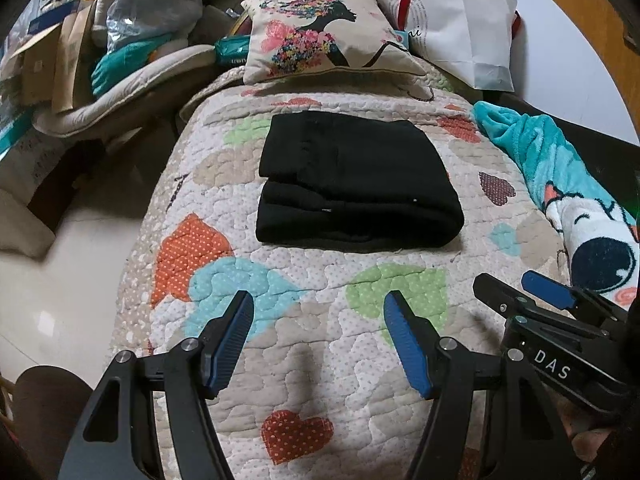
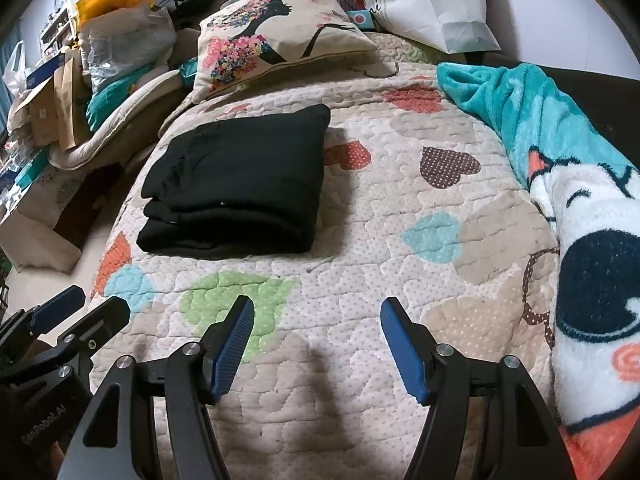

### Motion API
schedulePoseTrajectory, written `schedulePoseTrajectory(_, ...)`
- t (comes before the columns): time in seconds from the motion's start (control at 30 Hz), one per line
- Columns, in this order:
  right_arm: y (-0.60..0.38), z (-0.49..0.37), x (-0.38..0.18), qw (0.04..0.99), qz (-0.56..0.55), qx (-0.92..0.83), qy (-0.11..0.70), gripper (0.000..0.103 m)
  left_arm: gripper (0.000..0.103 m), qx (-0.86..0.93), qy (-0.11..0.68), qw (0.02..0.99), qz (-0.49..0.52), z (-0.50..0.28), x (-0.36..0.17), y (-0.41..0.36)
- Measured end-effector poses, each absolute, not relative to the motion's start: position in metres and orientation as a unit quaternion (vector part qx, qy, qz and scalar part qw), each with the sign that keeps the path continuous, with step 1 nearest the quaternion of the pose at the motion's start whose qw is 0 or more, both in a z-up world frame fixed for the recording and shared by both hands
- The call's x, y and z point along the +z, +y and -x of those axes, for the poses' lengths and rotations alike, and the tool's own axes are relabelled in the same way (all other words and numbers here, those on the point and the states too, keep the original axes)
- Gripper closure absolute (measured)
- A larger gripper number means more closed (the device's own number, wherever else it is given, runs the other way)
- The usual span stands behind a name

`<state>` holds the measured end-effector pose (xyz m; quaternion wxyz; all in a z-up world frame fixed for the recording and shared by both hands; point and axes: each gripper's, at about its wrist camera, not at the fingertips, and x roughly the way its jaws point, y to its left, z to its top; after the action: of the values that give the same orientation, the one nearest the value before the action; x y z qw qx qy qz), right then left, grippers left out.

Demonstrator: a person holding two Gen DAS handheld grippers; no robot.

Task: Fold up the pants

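Black pants [image 1: 356, 184] lie folded into a thick rectangle on the heart-patterned quilt [image 1: 320, 280]; in the right wrist view the pants [image 2: 240, 184] sit left of centre. My left gripper [image 1: 318, 304] is open and empty, held above the quilt well short of the pants. My right gripper [image 2: 316, 308] is open and empty too, over the quilt nearer than the pants and to their right. The right gripper also shows at the right edge of the left wrist view [image 1: 516, 284], and the left gripper at the lower left of the right wrist view [image 2: 84, 304].
A floral cushion [image 1: 320, 32] and a white paper bag [image 1: 452, 28] sit at the bed's far end. A teal cartoon blanket [image 2: 560, 184] is bunched along the right side. Boxes, bags and bedding [image 1: 100, 48] are piled left of the bed, above pale floor [image 1: 60, 280].
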<state>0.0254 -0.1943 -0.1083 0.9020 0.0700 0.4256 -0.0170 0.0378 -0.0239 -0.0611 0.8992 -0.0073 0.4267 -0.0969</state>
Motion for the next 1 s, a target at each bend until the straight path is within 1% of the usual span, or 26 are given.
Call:
schedulePoseTrajectory(0.4,-0.193,-0.034,-0.116,0.900,-0.071,-0.024,0.429,0.032,0.036,-0.093,0.448,0.888,0.046,-0.059,-0.078,-0.004)
schedulePoseTrajectory(1.0,-0.187,-0.044,-0.128,0.894,-0.062,-0.025,0.443,0.032,0.036,-0.097,0.458,0.883,0.044,-0.067,-0.087,-0.002)
